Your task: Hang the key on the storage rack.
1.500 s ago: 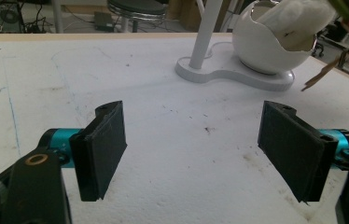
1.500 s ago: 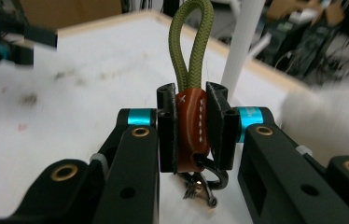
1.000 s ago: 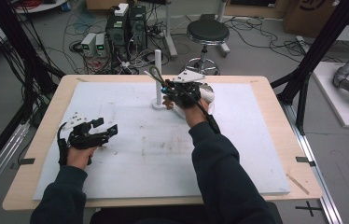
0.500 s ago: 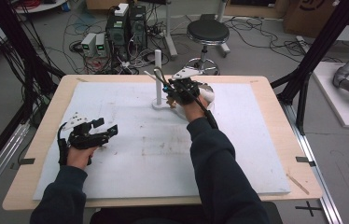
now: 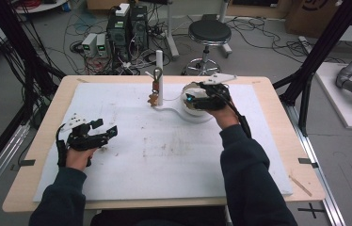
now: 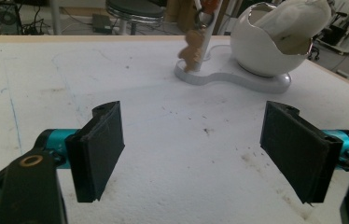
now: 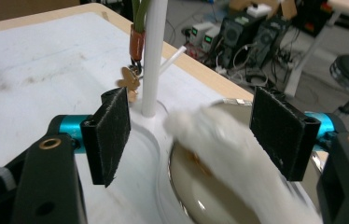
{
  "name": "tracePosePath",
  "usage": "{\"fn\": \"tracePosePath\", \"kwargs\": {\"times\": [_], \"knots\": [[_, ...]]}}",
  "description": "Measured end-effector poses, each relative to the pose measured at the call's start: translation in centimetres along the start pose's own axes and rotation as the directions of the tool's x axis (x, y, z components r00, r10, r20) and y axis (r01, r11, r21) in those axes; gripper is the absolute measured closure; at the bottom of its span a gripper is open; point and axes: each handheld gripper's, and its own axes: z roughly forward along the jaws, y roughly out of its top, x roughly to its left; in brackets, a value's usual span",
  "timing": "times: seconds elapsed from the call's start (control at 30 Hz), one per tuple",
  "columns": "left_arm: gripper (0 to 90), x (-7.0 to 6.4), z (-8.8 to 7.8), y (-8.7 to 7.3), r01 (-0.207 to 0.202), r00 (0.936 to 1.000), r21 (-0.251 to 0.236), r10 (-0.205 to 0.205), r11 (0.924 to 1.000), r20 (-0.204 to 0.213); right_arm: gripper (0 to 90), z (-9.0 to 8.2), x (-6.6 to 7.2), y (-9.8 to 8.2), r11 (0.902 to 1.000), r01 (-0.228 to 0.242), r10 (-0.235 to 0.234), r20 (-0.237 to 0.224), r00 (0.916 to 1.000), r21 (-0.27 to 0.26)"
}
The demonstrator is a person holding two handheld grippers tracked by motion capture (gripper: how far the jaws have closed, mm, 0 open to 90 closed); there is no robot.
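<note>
A white stand [image 5: 172,109] carries a thin upright post [image 5: 159,70] and a round white bowl [image 5: 197,113]. From a peg on the post hangs a keyring with a brown tag [image 5: 155,89], which I also see as the keyring [image 7: 134,77] and the keyring [image 6: 192,50]. A crumpled white cloth [image 7: 238,158] lies in the bowl [image 6: 261,51]. My right gripper [image 5: 190,100] hovers over the bowl. Its jaws have just been opening, and the right gripper [image 7: 196,135] is open with the blurred cloth below, untouched by the pads. At the table's left, my left gripper [image 5: 109,133] rests open; nothing lies between the fingers of the left gripper [image 6: 199,154].
A stained white mat [image 5: 164,155] covers most of the wooden table [image 5: 37,155]. Beyond the far edge stand a black stool [image 5: 208,33], computer boxes [image 5: 127,28] and loose cables. Black frame legs [image 5: 315,56] rise at the right.
My right hand has moved right, away from the post to above the bowl, and its jaws have opened. The keyring now hangs free on the post. The left hand has stayed put.
</note>
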Motion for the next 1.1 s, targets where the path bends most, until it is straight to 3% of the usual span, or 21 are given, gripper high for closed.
{"fn": "tracePosePath", "kwargs": {"times": [0.07, 0.13, 0.33, 0.47, 0.6, 0.67, 0.8, 1.1], "knots": [[20.1, 0.0, 0.0, 0.0, -0.004, 1.0000, -0.006, 0.004, 1.0000, 0.003, 22.2, -1.0, -0.4, -1.2, 0.9983, -0.028, 0.028, -0.001, 0.9996, 0.050], [20.0, -0.1, 0.0, 0.1, -0.012, 0.9999, -0.006, 0.012, 0.9999, 0.007, 22.2, -2.2, -0.8, -2.8, 0.9991, -0.029, 0.030, -0.017, 0.9994, 0.030], [20.0, -0.3, 0.2, 0.1, -0.020, 0.9997, -0.016, 0.020, 0.9997, 0.017, 22.2, -6.0, -1.8, -7.7, 0.9971, -0.075, 0.074, 0.009, 0.9972, 0.012], [20.0, -0.2, 0.2, 0.1, -0.020, 0.9997, -0.027, 0.021, 0.9994, 0.012, 22.1, -7.9, -2.0, -10.4, 0.9939, -0.110, 0.109, 0.032, 0.9935, 0.006], [20.0, -0.1, 0.3, 0.1, -0.031, 0.9995, -0.033, 0.032, 0.9990, 0.008, 22.1, -9.3, -2.1, -12.8, 0.9929, -0.116, 0.113, 0.072, 0.9910, 0.026], [20.0, -0.2, 0.3, 0.1, -0.042, 0.9991, -0.033, 0.043, 0.9986, 0.003, 22.0, -9.7, -2.3, -14.1, 0.9891, -0.144, 0.140, 0.093, 0.9857, 0.033], [20.0, -0.4, 0.2, 0.2, -0.048, 0.9988, -0.035, 0.049, 0.9982, 0.006, 21.9, -9.9, -2.4, -15.3, 0.9847, -0.162, 0.155, 0.110, 0.9817, 0.063], [20.0, -0.4, 0.0, 0.2, -0.042, 0.9991, -0.034, 0.042, 0.9985, 0.002, 21.9, -10.2, -2.1, -15.2, 0.9862, -0.152, 0.143, 0.133, 0.9807, 0.065]]}}
